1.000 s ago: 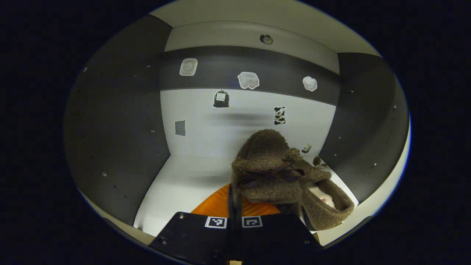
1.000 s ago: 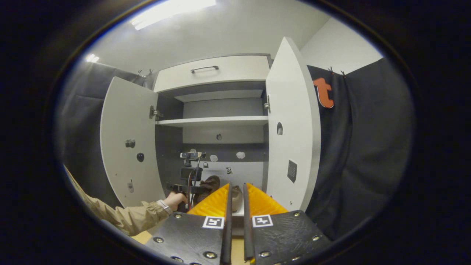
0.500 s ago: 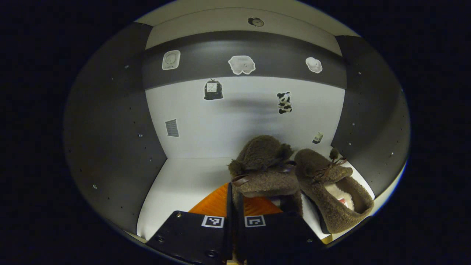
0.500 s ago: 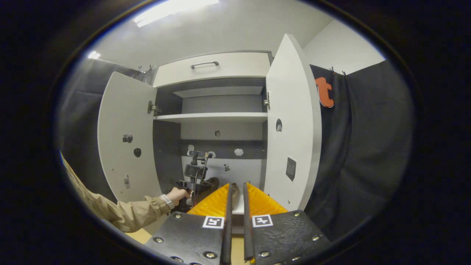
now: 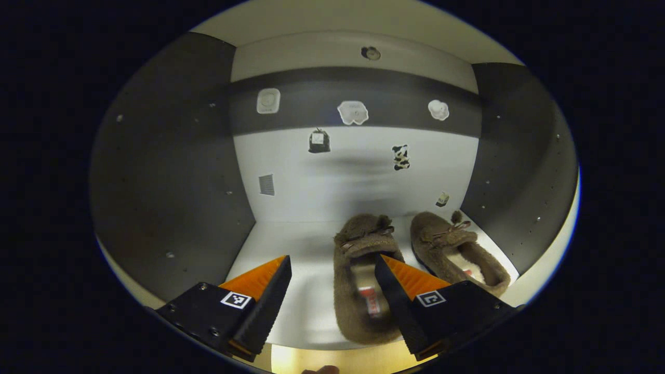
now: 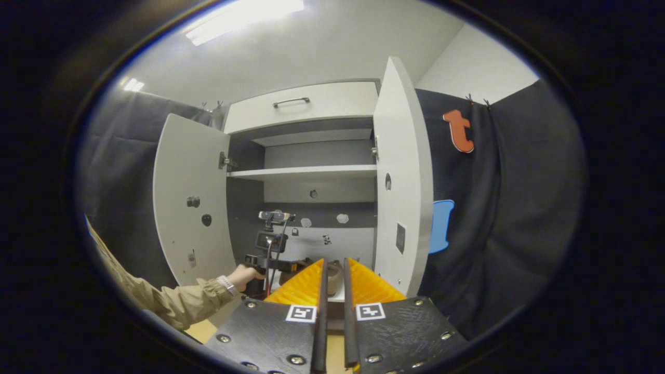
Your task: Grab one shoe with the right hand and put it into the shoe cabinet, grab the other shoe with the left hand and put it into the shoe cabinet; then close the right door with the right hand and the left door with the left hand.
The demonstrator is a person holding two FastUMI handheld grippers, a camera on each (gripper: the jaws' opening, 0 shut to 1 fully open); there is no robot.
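Two brown fuzzy shoes lie side by side on the white floor of the cabinet [image 5: 280,244]. In the left gripper view, the left shoe [image 5: 361,280] lies flat with its heel toward me, and the right shoe [image 5: 457,249] rests near the dark right wall. My left gripper [image 5: 332,259] is open, with the left shoe's heel end between its spread fingers, untouched. My right gripper [image 6: 335,262] is shut on nothing in front of the cabinet. Beyond its tips a shoe [image 6: 335,278] is visible inside. A hand [image 6: 241,272] holds the left gripper [image 6: 262,259] at the cabinet opening.
Both cabinet doors stand open: the left door [image 6: 189,202] and the right door [image 6: 402,176]. A shelf [image 6: 306,171] crosses the cabinet above, with a drawer [image 6: 301,104] on top. Small stickers dot the back wall [image 5: 353,171]. Dark side walls [image 5: 171,171] close in the compartment.
The left gripper has opened and let go of the shoe, which now lies flat beside the other one. The gripper has drawn back slightly. The right gripper stays shut, shifted a little.
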